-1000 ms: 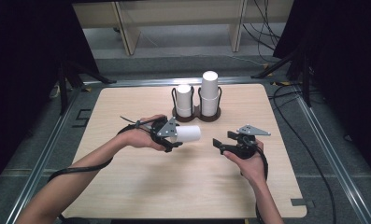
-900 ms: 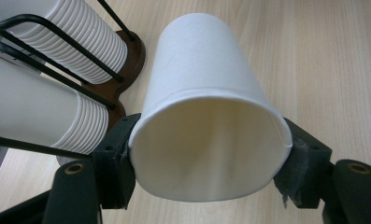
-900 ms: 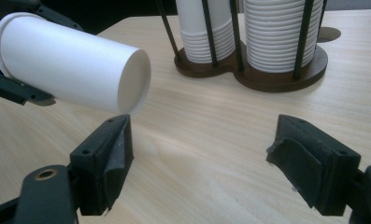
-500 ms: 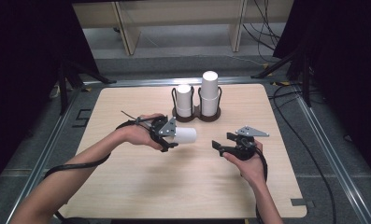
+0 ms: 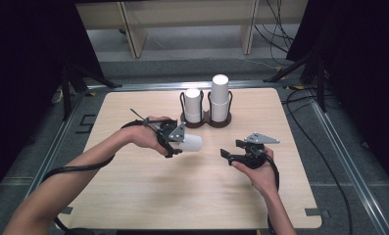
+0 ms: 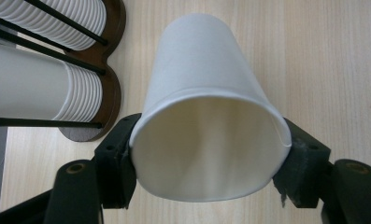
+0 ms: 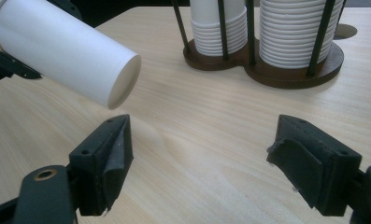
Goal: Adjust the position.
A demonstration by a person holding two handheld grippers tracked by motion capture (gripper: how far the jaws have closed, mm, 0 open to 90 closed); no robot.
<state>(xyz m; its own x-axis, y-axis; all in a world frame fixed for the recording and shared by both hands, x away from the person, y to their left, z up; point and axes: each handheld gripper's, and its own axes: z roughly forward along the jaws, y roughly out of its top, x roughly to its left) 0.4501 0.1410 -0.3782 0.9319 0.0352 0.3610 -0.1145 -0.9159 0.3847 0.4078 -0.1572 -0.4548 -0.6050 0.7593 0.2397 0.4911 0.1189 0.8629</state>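
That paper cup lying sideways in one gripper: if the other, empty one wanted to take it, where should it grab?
Probably the closed base end of the paper cup, approached end-on. The left hand-held gripper clamps the rim end, leaving the narrower base free and pointing toward the open right hand-held gripper, whose jaws look wide enough to straddle it.

A light wooden table [image 5: 133,196] with one thing set on it.
A dark brown cup holder [image 5: 206,120] is placed near the far edge, and two stacks of white cups [image 5: 220,98] are kept in it.
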